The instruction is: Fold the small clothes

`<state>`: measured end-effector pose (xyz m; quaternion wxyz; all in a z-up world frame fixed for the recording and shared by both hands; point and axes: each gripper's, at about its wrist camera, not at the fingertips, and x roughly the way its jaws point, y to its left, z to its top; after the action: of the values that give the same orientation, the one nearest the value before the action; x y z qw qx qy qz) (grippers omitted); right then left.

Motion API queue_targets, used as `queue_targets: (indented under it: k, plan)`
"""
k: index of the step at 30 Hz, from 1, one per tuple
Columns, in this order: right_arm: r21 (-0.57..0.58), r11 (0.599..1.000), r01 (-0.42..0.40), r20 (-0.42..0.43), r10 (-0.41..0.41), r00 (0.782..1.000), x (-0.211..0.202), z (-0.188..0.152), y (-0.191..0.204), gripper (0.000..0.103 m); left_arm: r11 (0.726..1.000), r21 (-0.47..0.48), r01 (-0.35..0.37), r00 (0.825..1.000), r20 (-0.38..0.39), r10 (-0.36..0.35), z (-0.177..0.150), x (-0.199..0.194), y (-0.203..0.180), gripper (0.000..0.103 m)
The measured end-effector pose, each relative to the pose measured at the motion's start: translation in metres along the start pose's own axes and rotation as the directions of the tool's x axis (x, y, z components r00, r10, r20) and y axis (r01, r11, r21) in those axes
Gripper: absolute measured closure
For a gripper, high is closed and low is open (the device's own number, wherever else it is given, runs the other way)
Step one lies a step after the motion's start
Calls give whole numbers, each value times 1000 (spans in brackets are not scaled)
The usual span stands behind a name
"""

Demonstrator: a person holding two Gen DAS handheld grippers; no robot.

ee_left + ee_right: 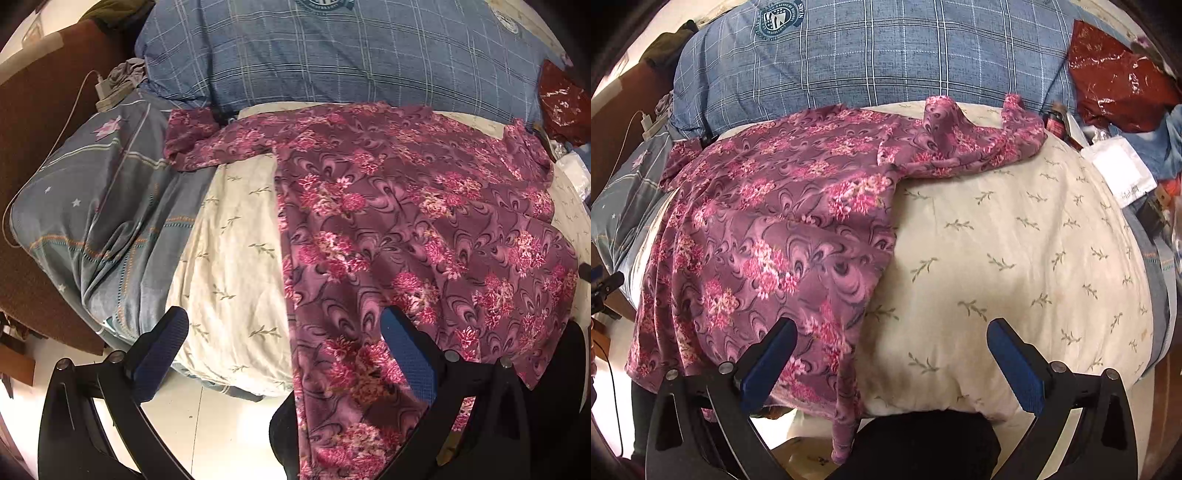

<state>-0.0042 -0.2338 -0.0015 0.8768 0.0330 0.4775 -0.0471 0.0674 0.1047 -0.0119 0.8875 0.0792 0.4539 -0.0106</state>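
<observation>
Blouse (406, 221) lies spread flat on the cream quilt (1015, 258) of the bed, sleeves out to both sides, hem draping over the near edge. Blue pillow (332, 55) behind its neckline. Step in hand, as I judge it: garment laid out, no fold made yet. My left tongs (284, 350) hang wide open, empty, over the hem's left edge. My right tongs (892, 354) likewise gape, straddling the right side seam. Next move probably calls for pinching both hem corners, or one sleeve, and carrying it inward.
</observation>
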Motion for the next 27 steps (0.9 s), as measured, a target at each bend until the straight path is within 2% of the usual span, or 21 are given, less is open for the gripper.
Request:
queue_targets:
  k: [4,8,13,14,15,16,17,18,19,21,22,24,27]
  plan:
    - [41,999,-16,24,15,1000,7,18,-12,1,1000,24,0,1000,-5,0,15,10,-1,0]
    - [140,986,-90,24,88,996,31,47,-30,1,1000,-5,6,997,-72,-7,48,44,9,0]
    - [215,959,-186,27,185,982,69,75,-29,4,999,-40,-16,989,-148,10,77,85,12,0]
    - [240,944,-228,34,226,974,78,79,-29,12,999,-47,-12,987,-163,4,82,92,11,0]
    - [253,933,-258,40,257,966,83,81,-28,32,999,-53,-5,985,-172,-4,85,97,9,0]
    - [264,913,-312,45,312,949,92,84,-27,50,998,-60,6,984,-180,-17,89,102,7,0]
    - [264,900,-346,33,350,936,99,88,-25,98,998,-61,9,983,-182,-20,92,105,6,0]
    - [255,903,-345,-3,358,934,106,96,-25,99,998,-58,8,983,-180,-18,96,106,4,0]
    - [248,910,-333,4,343,939,106,102,-27,99,999,-53,4,985,-172,-14,101,107,3,0]
    - [246,917,-313,125,291,949,90,127,-45,100,999,-52,-10,989,-148,2,111,108,3,0]
    - [272,912,-306,159,272,949,87,137,-55,100,998,-55,-24,989,-144,16,115,112,4,0]
    - [295,917,-270,115,246,962,101,149,-64,100,997,-57,-43,987,-159,33,120,123,6,0]
    - [208,965,-161,-18,168,986,133,145,-48,100,995,-70,-66,975,-218,50,118,141,10,0]
